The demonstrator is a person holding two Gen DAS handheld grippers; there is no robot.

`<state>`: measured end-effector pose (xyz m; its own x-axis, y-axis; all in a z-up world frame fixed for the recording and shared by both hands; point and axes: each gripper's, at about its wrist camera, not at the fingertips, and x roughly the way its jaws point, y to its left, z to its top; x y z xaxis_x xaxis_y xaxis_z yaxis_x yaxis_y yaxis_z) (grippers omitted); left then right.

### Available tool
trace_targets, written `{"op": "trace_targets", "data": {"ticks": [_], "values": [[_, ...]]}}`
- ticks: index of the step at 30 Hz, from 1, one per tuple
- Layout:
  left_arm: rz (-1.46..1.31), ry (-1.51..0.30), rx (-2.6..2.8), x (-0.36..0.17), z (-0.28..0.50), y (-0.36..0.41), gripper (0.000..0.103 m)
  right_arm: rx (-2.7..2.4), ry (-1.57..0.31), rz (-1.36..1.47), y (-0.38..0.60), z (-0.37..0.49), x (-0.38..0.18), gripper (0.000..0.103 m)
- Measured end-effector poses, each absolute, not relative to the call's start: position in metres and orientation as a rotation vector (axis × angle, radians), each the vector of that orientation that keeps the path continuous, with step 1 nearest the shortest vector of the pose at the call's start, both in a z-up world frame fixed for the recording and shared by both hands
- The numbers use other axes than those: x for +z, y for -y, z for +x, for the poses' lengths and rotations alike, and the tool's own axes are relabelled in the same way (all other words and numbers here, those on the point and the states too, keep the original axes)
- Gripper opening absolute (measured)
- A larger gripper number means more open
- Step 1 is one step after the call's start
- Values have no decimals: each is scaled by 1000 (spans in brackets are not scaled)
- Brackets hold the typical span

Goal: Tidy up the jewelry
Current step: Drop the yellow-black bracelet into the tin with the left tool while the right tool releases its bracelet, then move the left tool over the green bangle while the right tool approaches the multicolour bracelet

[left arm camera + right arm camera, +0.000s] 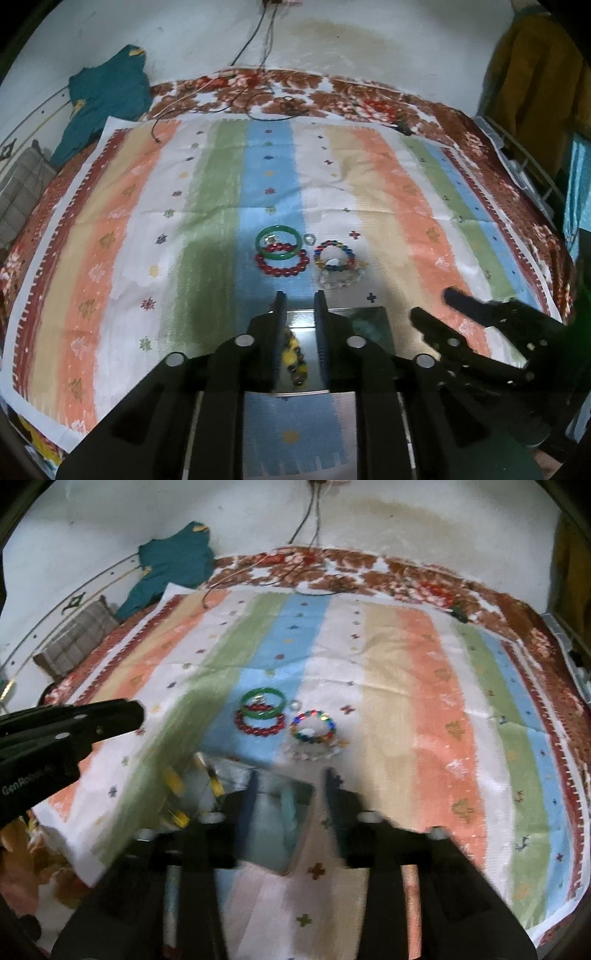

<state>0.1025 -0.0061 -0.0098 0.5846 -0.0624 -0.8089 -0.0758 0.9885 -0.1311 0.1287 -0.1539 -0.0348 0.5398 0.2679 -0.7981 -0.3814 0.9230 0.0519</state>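
Left tongs point(300, 295) part-spread, narrow gap between fingers, nothing pinched; yellow-and-dark bead bracelet point(293, 360) seen in that gap, lying in a shiny metal tray point(373, 321) beneath, contact with fingers not clear. Left tongs hovering low over near end of tray, pointing away toward the jewelry cluster, fingers level. Right tongs point(291, 775) spread wider, empty, blurred; poised over the right part of the same tray point(299, 794), a pale teal item inside too blurred to name. In left wrist view, right tongs point(439, 308) at right edge, angled in toward tray, fingers apart. In right wrist view, left tongs point(122, 710) entering from left edge, raised above cloth, spread not readable from this side. Yellow beads point(173, 779) visible in tray's left part, smeared by motion blur. Beyond tray on striped cloth point(388, 184): green bangle point(277, 243) overlapping far edge of red bead bracelet point(282, 263), small charm inside the bangle; small clear ring point(309, 239) just right of bangle; multicolour bead bracelet point(334, 255) right of the red one; pale clear bead bracelet point(341, 278) touching its near side. All five loose on cloth, apart from both tongs. Striped cloth spread over floral bedsheet point(332, 92). Teal garment point(107, 96) at far left corner against wall, black cables point(255, 107) trailing from wall onto sheet.
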Motion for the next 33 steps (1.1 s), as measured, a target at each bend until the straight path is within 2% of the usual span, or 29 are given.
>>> {"op": "trace_targets", "data": {"ticks": [8, 12, 14, 17, 21, 24, 33], "values": [[-168, -962, 72, -17, 108, -7, 32, 365, -951, -123, 158, 140, -41, 43], [-174, -981, 88, -23, 113, -12, 35, 353, -967, -114, 160, 147, -45, 44], [-172, -986, 94, -26, 116, -14, 41, 347, -972, -113, 161, 151, -47, 46], [-164, -995, 106, -29, 121, -15, 43, 344, -976, -114, 160, 155, -49, 52], [-165, -1005, 118, -33, 128, -19, 44, 337, -982, -128, 158, 160, -52, 53], [-164, -990, 114, -30, 130, -18, 49, 334, -983, -132, 157, 164, -53, 55], [-130, -1016, 145, -45, 154, -21, 50, 323, -990, -129, 156, 179, -58, 64]]}}
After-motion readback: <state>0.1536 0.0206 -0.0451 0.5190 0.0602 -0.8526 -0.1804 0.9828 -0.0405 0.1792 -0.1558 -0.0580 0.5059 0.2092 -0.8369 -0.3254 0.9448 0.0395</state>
